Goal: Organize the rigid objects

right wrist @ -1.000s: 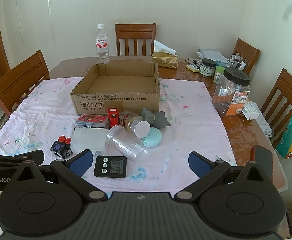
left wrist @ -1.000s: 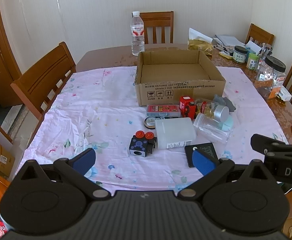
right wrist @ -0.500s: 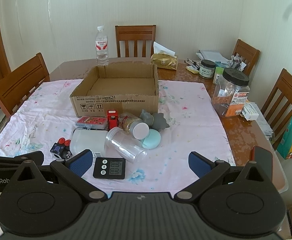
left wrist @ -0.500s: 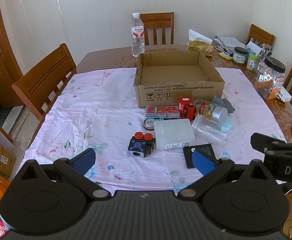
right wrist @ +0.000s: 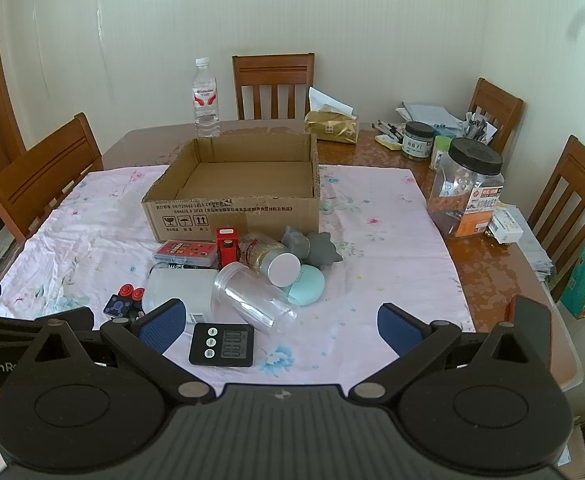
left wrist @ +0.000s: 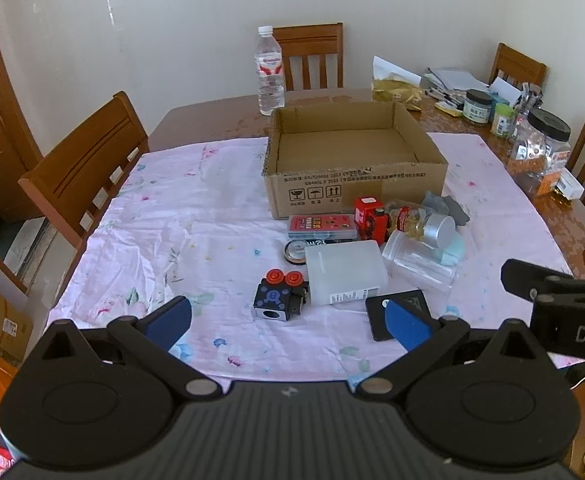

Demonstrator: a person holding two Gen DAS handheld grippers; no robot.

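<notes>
A: Where's the stuff to be sorted?

B: A heap is seen on the pink cloth (right wrist: 372,240), just in front of the cardboard box (right wrist: 236,204). Box is empty, top open; prob. meant as the bin, judged from the task only. Nothing's been put in yet.

A: What's in the heap?

B: Nearest the box: red flat case (right wrist: 184,253), red block (right wrist: 227,245), capped jar (right wrist: 270,259) on its side, grey soft-looking thing (right wrist: 312,245). Nearer the cameras: white container (left wrist: 344,272), clear cup (right wrist: 252,298) tipped over, teal disc (right wrist: 306,287) touching jar and cup. At the front edge: black timer (right wrist: 222,345) lying flat, and a small black cube w/ red knobs (left wrist: 278,298), just beside the white container.

A: Tongs?

B: Left gripper (left wrist: 288,320): jaws are held wide apart, nothing between. Right gripper (right wrist: 280,326): same, spread, empty. Both are kept low at the near table edge, aimed at the heap – approach posture, by the look of it.

A: Diffs btw. views?

B: Timer's face & buttons are shown by the right cam only; in the left view it's half hidden behind a blue pad. A small round tin (left wrist: 295,247) behind the white container is shown clearly by the left cam only. Big clear jar (right wrist: 466,196) on bare wood is better seen from the right.
</notes>
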